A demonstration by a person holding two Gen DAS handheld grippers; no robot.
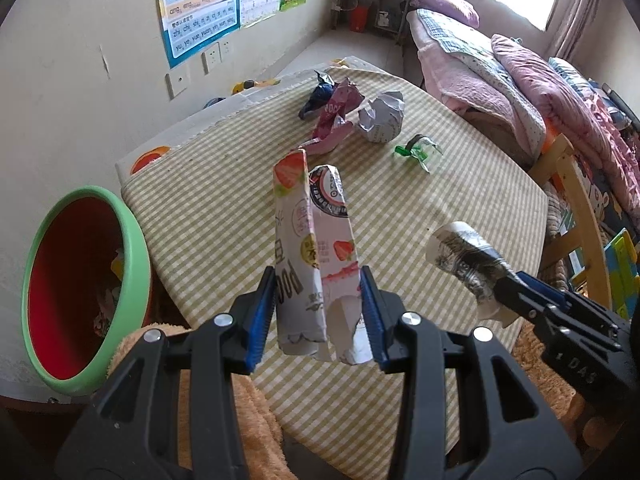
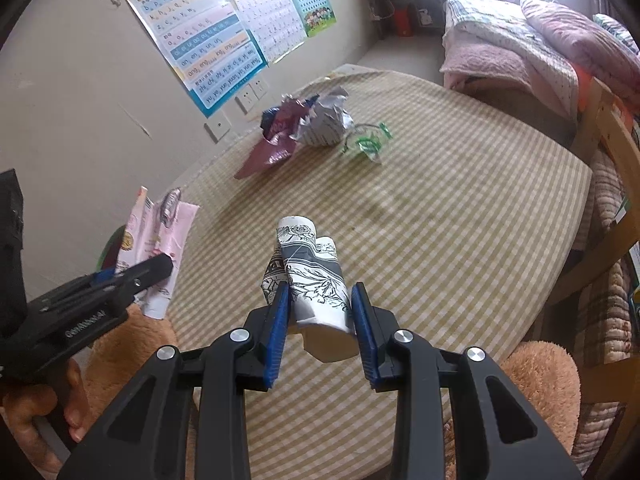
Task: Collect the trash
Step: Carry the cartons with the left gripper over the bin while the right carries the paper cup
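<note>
A folded, glossy strawberry-print wrapper (image 1: 316, 256) stands pinched upright between the blue ribbed fingers (image 1: 262, 312) of the left gripper (image 1: 320, 312), its crumpled top rising beyond the fingertips above a table (image 1: 460, 208) draped in soft green-and-white checked cloth. Alongside, the right gripper (image 2: 320, 320) clamps a rolled paper with black floral print (image 2: 314, 280), the tube pressed between both pads and jutting forward past them. Farther ahead of both sets of fingers lie a crinkled maroon foil bag (image 1: 336, 120), a balled white paper (image 1: 382, 118) and a clear green-printed plastic scrap (image 1: 418, 150). Left of the left fingers sits a round, green-rimmed red bin (image 1: 80, 280).
</note>
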